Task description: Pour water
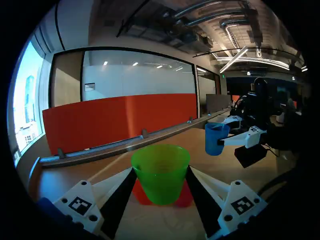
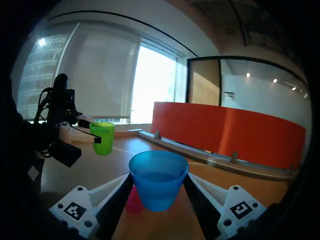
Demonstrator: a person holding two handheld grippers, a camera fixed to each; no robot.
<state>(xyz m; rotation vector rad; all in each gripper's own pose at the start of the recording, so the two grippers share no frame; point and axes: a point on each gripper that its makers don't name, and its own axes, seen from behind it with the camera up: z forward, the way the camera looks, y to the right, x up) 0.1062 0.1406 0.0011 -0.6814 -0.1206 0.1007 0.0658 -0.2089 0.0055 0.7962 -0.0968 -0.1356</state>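
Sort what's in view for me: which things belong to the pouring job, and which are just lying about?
In the job:
green cup
blue cup, water in it

Lying about:
red cup on the table
orange partition

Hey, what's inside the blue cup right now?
Through the translucent blue plastic cup, clamped in the right gripper, a liquid surface shows partway up, apparently water. The cup's floor cannot be seen; the liquid and the tinted wall cover it.
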